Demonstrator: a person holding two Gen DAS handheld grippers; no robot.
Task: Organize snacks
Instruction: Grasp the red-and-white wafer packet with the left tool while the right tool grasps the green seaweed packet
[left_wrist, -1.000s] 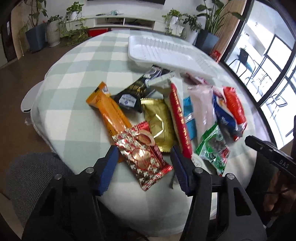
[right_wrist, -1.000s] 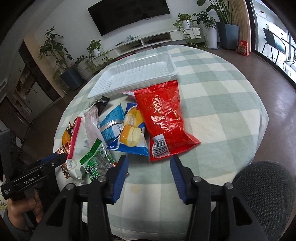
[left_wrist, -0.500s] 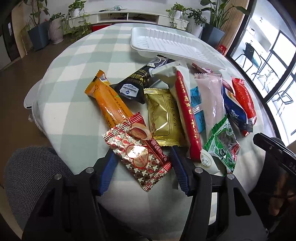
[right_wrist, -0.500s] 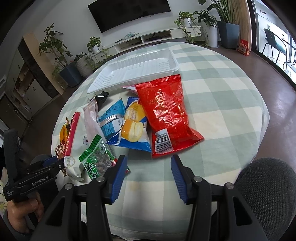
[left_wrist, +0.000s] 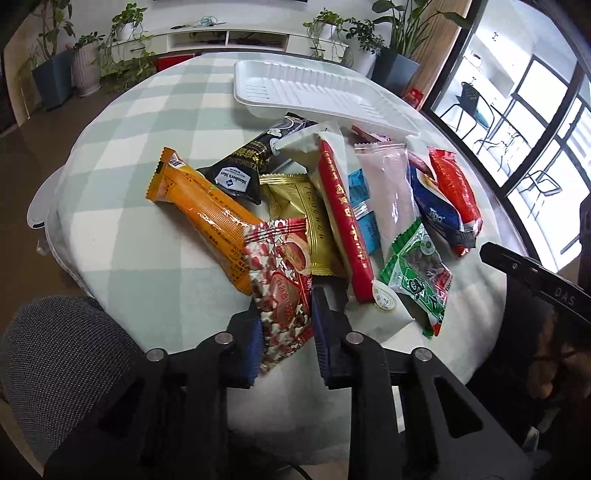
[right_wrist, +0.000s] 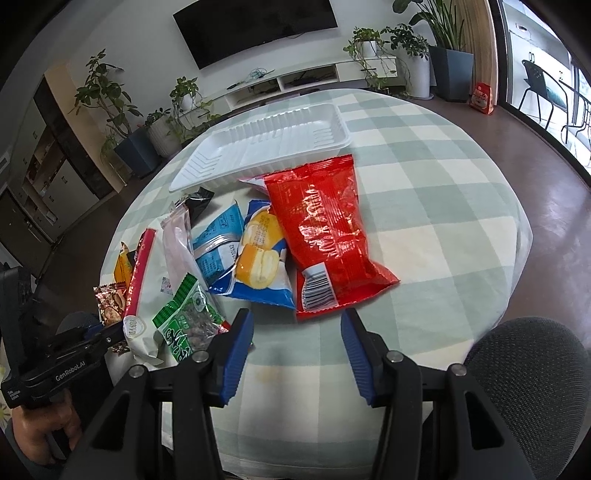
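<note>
A heap of snack packets lies on the round checked table (left_wrist: 147, 122), in front of a white foam tray (left_wrist: 314, 88) (right_wrist: 266, 140). My left gripper (left_wrist: 286, 314) is closing on a red-and-white patterned packet (left_wrist: 280, 266), and the wrapper crumples between the blue pads. The same gripper (right_wrist: 110, 332) and packet (right_wrist: 109, 299) show at the left of the right wrist view. My right gripper (right_wrist: 295, 321) hangs open over bare cloth just short of a big red bag (right_wrist: 321, 229), nothing between its fingers.
Around the held packet lie an orange pack (left_wrist: 199, 206), a gold one (left_wrist: 295, 206) and a green one (left_wrist: 417, 266). A blue cake pack (right_wrist: 258, 251) touches the red bag. Grey chair backs (left_wrist: 55, 362) (right_wrist: 528, 387) stand at the near table edge. Potted plants line the far wall.
The left gripper's jaws have come together on the red-and-white packet, which now buckles and stands narrower between the pads. The right gripper has kept still.
</note>
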